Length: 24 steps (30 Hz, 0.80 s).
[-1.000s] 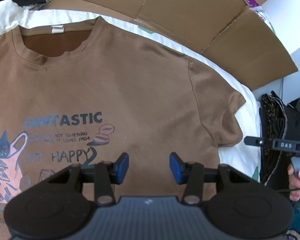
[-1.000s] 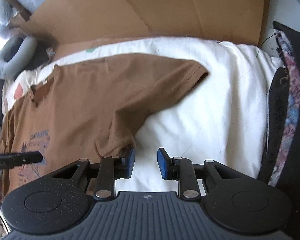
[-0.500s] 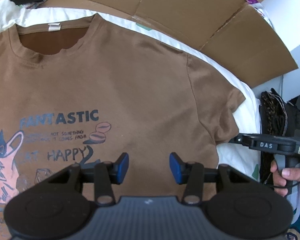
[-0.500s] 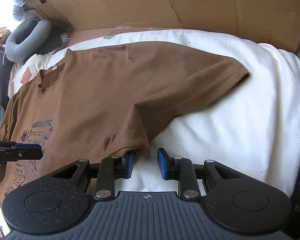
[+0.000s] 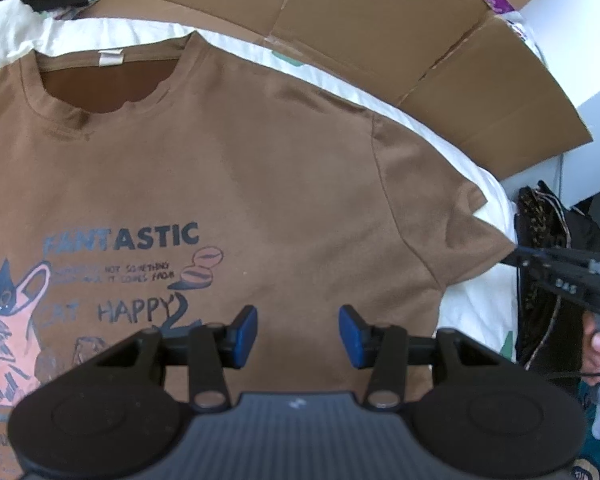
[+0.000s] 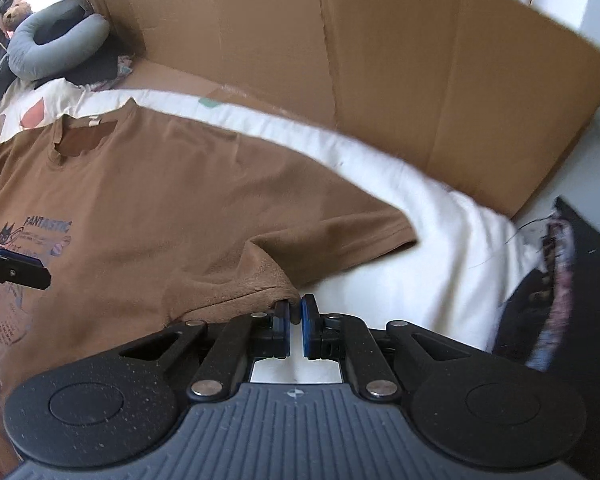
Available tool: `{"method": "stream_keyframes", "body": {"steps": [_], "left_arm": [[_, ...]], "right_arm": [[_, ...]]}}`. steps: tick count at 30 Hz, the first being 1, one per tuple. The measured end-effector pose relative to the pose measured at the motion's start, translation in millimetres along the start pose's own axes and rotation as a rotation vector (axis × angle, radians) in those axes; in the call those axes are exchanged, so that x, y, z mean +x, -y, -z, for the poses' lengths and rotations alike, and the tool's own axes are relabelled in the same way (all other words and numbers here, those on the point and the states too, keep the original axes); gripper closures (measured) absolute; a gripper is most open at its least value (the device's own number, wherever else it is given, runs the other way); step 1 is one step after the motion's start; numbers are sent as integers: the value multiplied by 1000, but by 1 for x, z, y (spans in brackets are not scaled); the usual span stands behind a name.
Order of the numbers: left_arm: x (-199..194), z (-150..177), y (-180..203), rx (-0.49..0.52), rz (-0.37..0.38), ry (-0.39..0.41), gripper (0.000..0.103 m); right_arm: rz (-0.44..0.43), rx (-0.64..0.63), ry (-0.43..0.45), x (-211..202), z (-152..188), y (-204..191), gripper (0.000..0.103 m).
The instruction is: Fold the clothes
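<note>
- Closest to the right wrist camera, the right gripper [image 6: 295,311] has its blue pads nearly together, and they pinch the side edge of the brown T-shirt [image 6: 172,200] just below the sleeve [image 6: 340,232]; the cloth rises in a small ridge at this place.
- Closest to the left wrist camera, the left gripper [image 5: 298,330] hovers over the shirt front with its jaws wide apart and nothing between them.
- Beyond it, the T-shirt [image 5: 260,152] lies flat with the print side up on a white sheet [image 6: 440,248], the collar [image 5: 108,80] at the far end.
- Further back, flattened cardboard [image 6: 380,80] stands behind the sheet.
- At the far left, a grey neck pillow [image 6: 56,44] lies.
</note>
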State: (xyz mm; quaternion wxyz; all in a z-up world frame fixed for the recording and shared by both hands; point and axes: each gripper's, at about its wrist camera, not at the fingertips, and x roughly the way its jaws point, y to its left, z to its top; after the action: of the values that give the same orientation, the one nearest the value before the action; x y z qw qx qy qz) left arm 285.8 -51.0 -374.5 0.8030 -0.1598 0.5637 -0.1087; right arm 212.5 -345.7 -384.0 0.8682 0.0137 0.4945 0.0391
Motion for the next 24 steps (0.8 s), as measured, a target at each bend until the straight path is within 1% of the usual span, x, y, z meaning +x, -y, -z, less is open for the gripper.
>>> {"method": "stream_keyframes", "body": {"steps": [6, 11, 15, 18, 20, 24], "left_arm": [[1, 0, 3, 6, 2, -1, 55], [1, 0, 3, 7, 1, -2, 55], [1, 0, 4, 9, 0, -3, 55], [2, -1, 4, 8, -2, -4, 55], [2, -1, 3, 7, -3, -4, 55], [2, -1, 4, 7, -4, -5, 55]], "right_arm": [[18, -29, 24, -27, -2, -3, 99], [21, -60, 27, -45, 1, -12, 99], [-20, -66, -51, -40, 16, -19, 99], [-55, -23, -119, -30, 29, -14, 98], [-86, 18, -149, -27, 34, -8, 97], [-59, 52, -124, -25, 30, 4, 96]]}}
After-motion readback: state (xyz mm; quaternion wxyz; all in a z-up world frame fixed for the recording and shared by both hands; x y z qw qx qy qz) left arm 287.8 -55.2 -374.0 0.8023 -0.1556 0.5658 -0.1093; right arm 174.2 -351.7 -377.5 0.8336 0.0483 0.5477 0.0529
